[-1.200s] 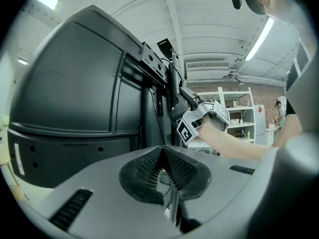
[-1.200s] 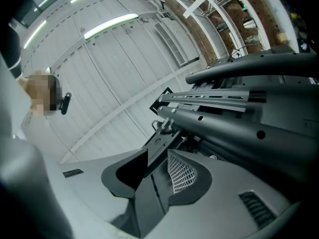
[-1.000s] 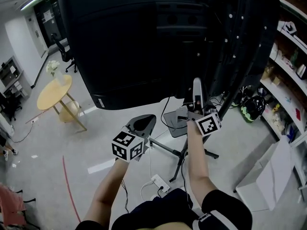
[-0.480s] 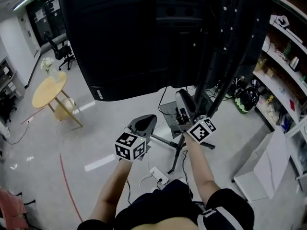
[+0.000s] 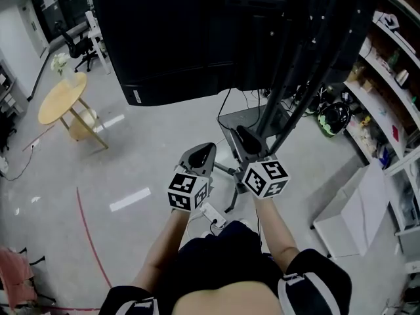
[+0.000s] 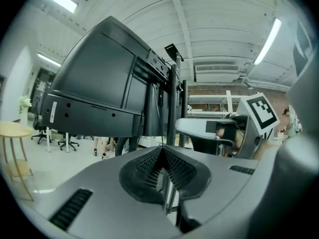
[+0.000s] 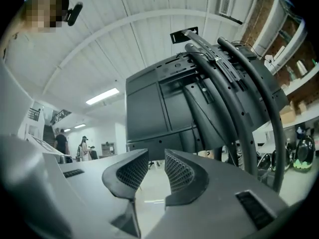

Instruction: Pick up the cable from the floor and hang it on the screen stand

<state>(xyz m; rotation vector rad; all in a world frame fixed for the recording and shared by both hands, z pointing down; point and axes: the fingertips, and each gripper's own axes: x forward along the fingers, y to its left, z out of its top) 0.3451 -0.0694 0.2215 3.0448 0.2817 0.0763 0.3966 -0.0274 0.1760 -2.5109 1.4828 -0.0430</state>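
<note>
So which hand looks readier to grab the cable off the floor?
Right, probably: the right gripper has its jaws apart and empty, while the left gripper is shut. The cable lies on the floor below both.

Left hand-held gripper [image 5: 200,155] and right hand-held gripper [image 5: 245,140] side by side near the screen stand [image 5: 289,84], apparently empty

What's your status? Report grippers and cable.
Left gripper fingers shut, empty. Right gripper fingers open, empty. White cable on floor by power strip, not picked up. Screen stand legs close beside it.
</note>
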